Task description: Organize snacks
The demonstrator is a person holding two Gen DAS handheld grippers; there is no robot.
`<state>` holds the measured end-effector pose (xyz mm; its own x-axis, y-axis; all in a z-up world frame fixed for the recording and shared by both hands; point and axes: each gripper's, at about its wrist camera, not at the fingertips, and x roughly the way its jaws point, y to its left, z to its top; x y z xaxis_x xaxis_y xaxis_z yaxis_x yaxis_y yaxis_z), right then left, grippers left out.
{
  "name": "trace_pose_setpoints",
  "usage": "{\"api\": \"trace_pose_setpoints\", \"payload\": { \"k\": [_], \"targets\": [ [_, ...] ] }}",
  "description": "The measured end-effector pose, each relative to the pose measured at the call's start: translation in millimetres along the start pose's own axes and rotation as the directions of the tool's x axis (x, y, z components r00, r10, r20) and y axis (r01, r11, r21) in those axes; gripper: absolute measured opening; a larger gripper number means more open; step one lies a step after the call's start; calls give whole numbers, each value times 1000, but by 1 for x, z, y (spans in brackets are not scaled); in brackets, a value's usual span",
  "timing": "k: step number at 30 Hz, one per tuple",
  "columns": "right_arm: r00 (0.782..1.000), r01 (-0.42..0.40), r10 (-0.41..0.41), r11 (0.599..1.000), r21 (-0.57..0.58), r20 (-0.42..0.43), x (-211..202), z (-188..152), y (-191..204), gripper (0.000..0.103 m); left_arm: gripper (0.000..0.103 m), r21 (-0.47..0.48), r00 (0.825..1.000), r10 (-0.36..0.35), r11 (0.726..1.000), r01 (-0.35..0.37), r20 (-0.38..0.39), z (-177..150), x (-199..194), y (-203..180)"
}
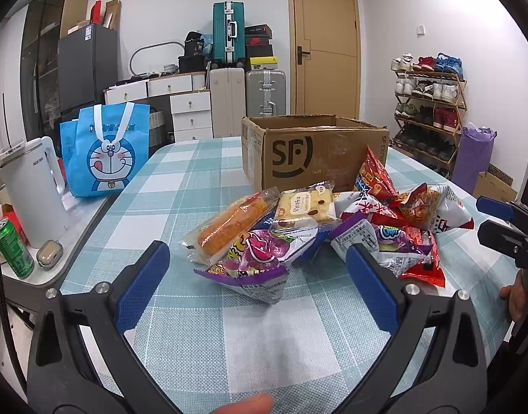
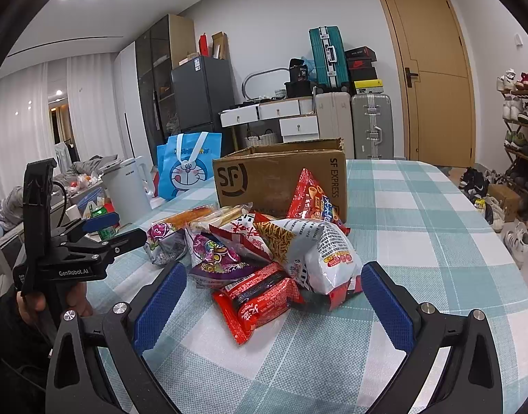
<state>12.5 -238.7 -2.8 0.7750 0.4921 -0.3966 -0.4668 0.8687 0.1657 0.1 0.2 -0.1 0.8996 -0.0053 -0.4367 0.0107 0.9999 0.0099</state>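
The left hand-held gripper [image 1: 257, 276] is spread wide with nothing between its blue pads [image 1: 143, 283], held low over the checked worktop [image 1: 195, 327]. The right hand-held gripper [image 2: 274, 296] is likewise wide open and holds nothing.

The snacks [image 1: 319, 231] lie in a loose heap straight ahead of both, just beyond the fingertips, on the worktop. Nearest the left hand-held gripper sits a purple packet [image 1: 253, 262] with cartoon print, its clear end toward the pads. Behind it a long orange bread roll [image 1: 229, 227] in clear wrap lies slantwise, beside a square pale cake [image 1: 307, 208] in clear wrap. Further right are white-and-red crinkled bags and a red pyramid-shaped bag [image 1: 372, 176] standing up.

Nearest the right hand-held gripper lies a flat red packet [image 2: 260, 296] with dark lettering, touching a puffy white bag [image 2: 319, 255] that shows thin fried sticks.

Behind the heap, past both hand-held grippers, stands an open brown box [image 1: 319, 151] marked SF; the red pyramid bag rests against its front.

Left of the left hand-held gripper are a blue cartoon bag [image 1: 105, 151], a white kettle [image 1: 36, 189] and a green can [image 1: 13, 246].
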Motion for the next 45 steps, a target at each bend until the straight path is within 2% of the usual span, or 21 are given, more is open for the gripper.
{"api": "trace_pose_setpoints", "payload": {
  "k": [45],
  "targets": [
    [1000,11,-11,1000,-22,-1,0,-4,6,103,102,8,1000,0,1000,0,-5,-5,2,-5]
  ]
}}
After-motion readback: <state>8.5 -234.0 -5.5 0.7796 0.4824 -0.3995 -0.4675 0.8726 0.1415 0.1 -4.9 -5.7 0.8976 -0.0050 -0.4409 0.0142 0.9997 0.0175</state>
